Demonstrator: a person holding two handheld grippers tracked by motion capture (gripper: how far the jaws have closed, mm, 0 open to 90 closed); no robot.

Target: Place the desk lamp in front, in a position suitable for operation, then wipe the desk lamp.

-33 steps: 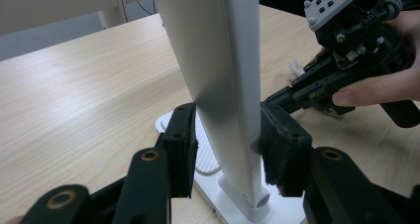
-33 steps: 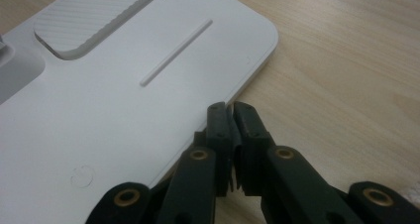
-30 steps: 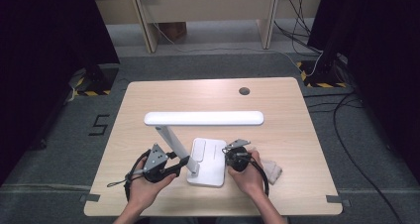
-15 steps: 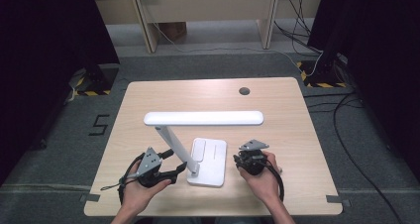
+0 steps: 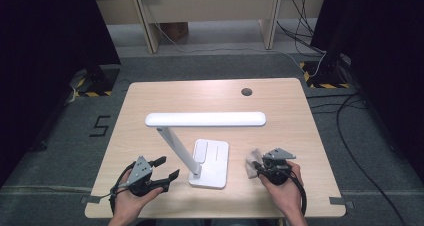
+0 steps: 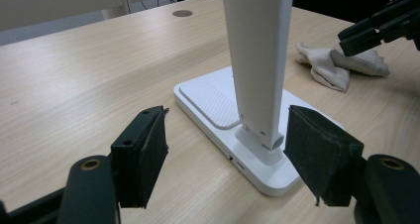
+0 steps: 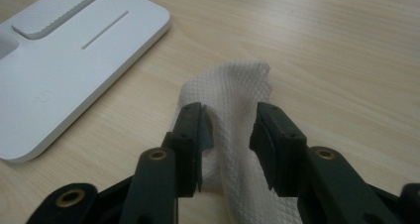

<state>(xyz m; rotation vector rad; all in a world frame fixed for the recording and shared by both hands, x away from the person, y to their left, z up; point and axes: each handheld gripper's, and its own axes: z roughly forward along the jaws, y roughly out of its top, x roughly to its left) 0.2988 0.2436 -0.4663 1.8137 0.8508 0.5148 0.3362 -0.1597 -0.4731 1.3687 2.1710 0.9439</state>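
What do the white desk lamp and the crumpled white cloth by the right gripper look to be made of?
White desk lamp: probably plastic, smooth matte white, with moulded rounded edges and a ribbed pad on its base. Crumpled white cloth: soft woven fabric or thick paper towel, going by its dimpled waffle texture and limp folds; I can't tell which.

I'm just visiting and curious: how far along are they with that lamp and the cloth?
It looks close to finished. The white desk lamp stands upright on the table, out of both grips. The left gripper has just opened and its jaws stand clear either side of the lamp's arm. The right gripper has been opening over the white cloth, which lies on the table beside the lamp's base. Perhaps only pulling both hands away remains.
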